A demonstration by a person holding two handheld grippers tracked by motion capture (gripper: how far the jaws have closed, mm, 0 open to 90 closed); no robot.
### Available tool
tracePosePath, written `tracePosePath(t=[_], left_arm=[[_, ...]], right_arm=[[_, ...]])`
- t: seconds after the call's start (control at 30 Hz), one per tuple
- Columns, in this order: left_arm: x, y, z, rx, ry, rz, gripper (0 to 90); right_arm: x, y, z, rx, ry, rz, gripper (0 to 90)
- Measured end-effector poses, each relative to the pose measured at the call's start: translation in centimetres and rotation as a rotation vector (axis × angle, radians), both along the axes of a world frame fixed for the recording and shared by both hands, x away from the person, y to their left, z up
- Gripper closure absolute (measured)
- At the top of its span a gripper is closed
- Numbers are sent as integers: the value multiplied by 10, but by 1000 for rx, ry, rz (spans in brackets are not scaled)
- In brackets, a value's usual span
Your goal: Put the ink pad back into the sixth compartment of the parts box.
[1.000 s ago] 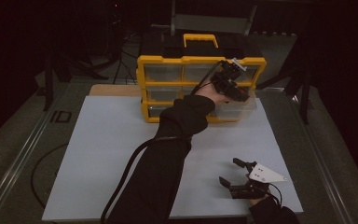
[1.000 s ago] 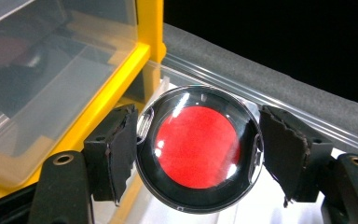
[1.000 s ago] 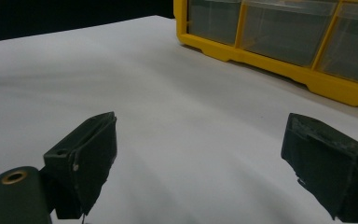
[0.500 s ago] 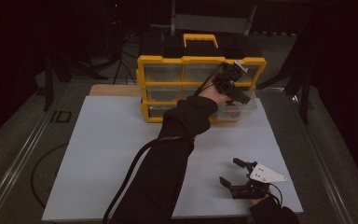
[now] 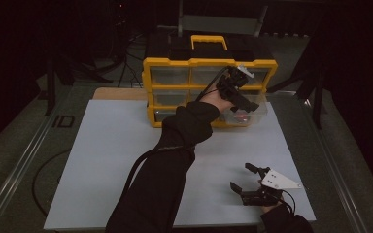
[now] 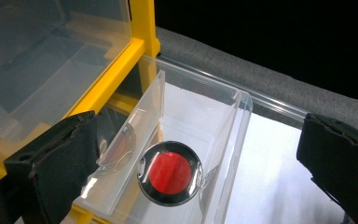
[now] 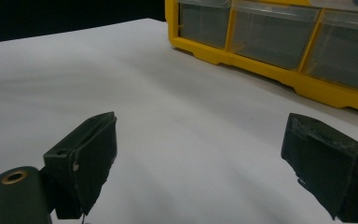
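Note:
A yellow organizer (image 5: 209, 63) with clear drawers stands at the back of the white board. Its lower right drawer (image 5: 252, 115) is pulled out. In the left gripper view this clear drawer (image 6: 223, 112) holds a round black-rimmed red disc (image 6: 170, 172). My left gripper (image 5: 238, 90) hovers just above the drawer, open, with the disc lying between and below its jaws (image 6: 196, 135). My right gripper (image 5: 246, 178) rests low over the board near the front right, open and holding nothing (image 7: 200, 126).
The white board (image 5: 116, 160) covers most of the table, with a grey carpeted strip (image 5: 330, 155) along its right side. The organizer's yellow frame (image 7: 261, 70) faces the right gripper across bare board. Cables trail from both grippers.
The left gripper has dipped slightly lower over the pulled-out drawer. The right gripper has stayed still.

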State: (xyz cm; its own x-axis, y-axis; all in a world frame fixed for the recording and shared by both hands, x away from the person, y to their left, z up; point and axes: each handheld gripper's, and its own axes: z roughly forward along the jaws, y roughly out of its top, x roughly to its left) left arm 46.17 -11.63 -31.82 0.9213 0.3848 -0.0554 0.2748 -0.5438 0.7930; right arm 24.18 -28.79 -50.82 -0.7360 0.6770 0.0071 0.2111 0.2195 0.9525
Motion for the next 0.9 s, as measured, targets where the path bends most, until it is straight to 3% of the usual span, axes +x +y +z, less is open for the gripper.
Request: tracePosePath(t=[0.17,0.6,0.67,0.83,0.9], left_arm=[[-7,10,2,-19,-37,-8,2],[-16,38,-3,-41,-29,14,2],[-18,41,-4,-64,-23,18,2],[-21,44,-7,-41,-43,39,2],[-22,45,-9,-53,-33,39,2]], right_arm=[[1,0,0,-7,-6,-1,104],[2,-3,-2,-7,4,-15,104],[2,-3,-2,-7,2,-13,103],[2,-2,-2,-9,-1,-4,104],[2,-2,-2,-15,1,-3,104]])
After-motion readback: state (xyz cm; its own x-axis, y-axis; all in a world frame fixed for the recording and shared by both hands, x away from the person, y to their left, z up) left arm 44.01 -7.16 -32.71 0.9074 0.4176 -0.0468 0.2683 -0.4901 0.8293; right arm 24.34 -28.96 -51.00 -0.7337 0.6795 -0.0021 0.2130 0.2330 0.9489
